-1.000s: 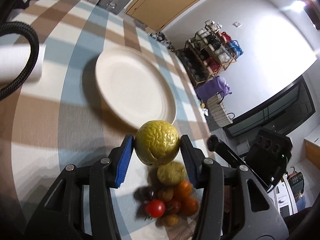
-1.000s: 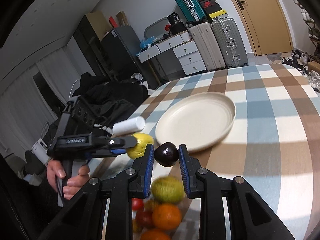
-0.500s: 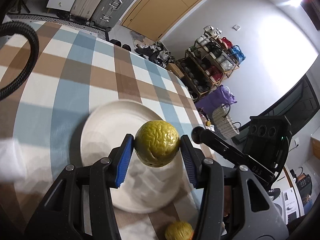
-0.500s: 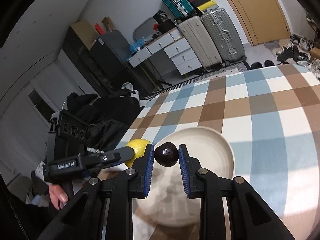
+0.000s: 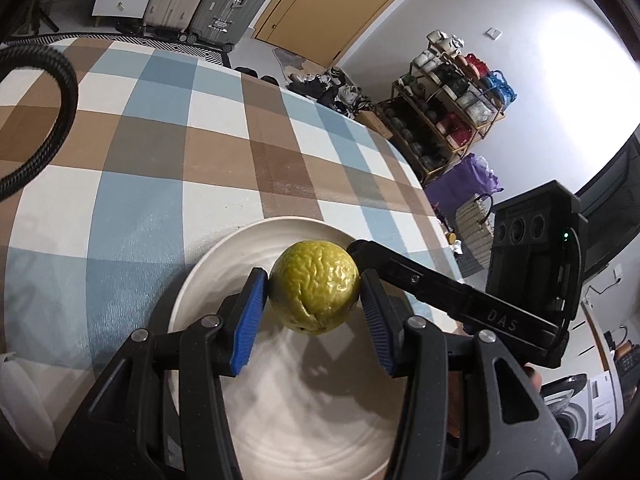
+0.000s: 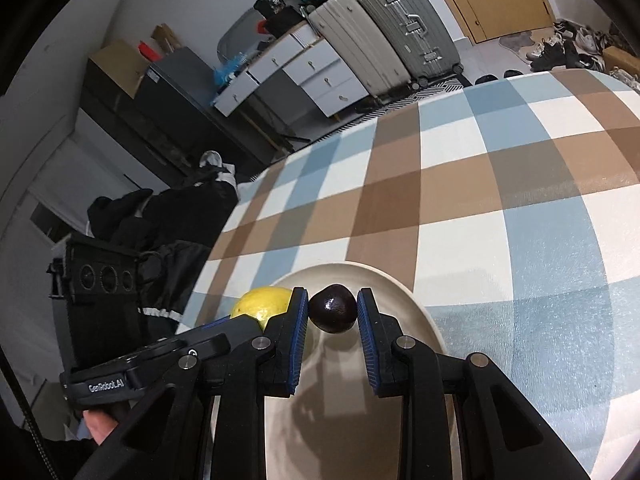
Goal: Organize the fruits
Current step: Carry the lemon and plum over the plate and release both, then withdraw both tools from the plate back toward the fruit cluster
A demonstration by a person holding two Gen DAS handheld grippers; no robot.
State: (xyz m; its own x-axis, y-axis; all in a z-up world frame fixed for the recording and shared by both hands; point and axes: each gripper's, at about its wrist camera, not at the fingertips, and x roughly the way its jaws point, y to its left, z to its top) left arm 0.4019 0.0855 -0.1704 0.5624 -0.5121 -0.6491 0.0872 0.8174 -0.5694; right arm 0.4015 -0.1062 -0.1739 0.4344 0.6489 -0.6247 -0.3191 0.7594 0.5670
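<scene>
Two grippers are over one round cream plate point(image 5: 208, 264) on a table laid with a woven cloth point(image 5: 152, 168) checked in blue, brown and white. I note hard-shell suitcases point(image 6: 384, 28), pale drawers point(image 6: 304, 76) and a wooden door point(image 5: 344, 4) beyond the far edge, and an open shelf rack point(image 5: 452, 108) of cups and bags to one side. My left gripper point(image 5: 314, 304) has its ribbed blue pads point(image 5: 250, 320) pinching a round, wrinkled yellow-green fruit point(image 5: 314, 292) above the plate; whether it touches the plate I cannot tell. My right gripper point(image 6: 333, 316) pinches a small, glossy, near-black fruit point(image 6: 334, 308) between its pads, also over the plate near the rim. In the right view the yellow fruit sits just left of the dark one. A hand point(image 6: 100, 424) shows at the left grip.
</scene>
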